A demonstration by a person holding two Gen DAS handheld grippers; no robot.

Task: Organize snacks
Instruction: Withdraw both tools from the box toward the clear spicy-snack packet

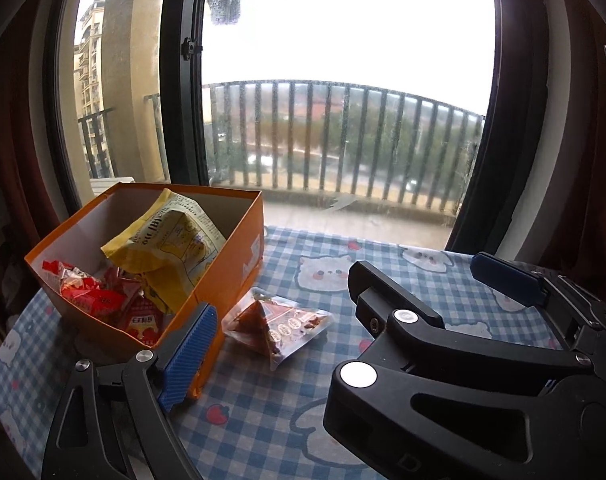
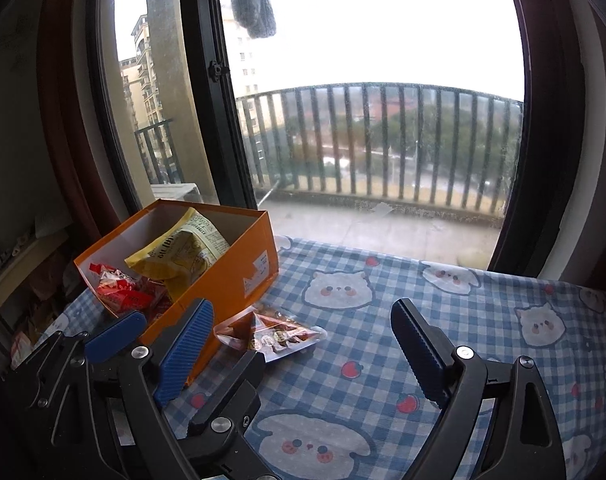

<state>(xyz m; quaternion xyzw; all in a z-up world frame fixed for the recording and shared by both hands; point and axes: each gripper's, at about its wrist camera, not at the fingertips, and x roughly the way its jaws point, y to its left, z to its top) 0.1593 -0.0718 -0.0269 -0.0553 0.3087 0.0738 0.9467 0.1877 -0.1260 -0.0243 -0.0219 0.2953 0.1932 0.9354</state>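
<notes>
I hold 2 grippers low over a table covered in a blue checked cloth printed with cartoon cats, in front of a big window. My left gripper and my right gripper both stand with jaws spread wide and nothing between their ribbed blue pads.

At the far left of the table sits an open orange box. Inside it a yellow snack bag leans tilted, and several red packets lie at the box's near-left end.

1 snack is not yet put away: a clear packet with brown pieces inside, lying flat on the cloth just beside the box's near right corner. It lies beyond my fingertips, not between either pair, and neither touches it.

I judge the step in hand to be the reach for this last loose packet, with most of the sorting done. The next move calls for bringing 1 open gripper around the packet, closing gently on its thin crinkly film, then lifting it over the box wall and letting go inside.
</notes>
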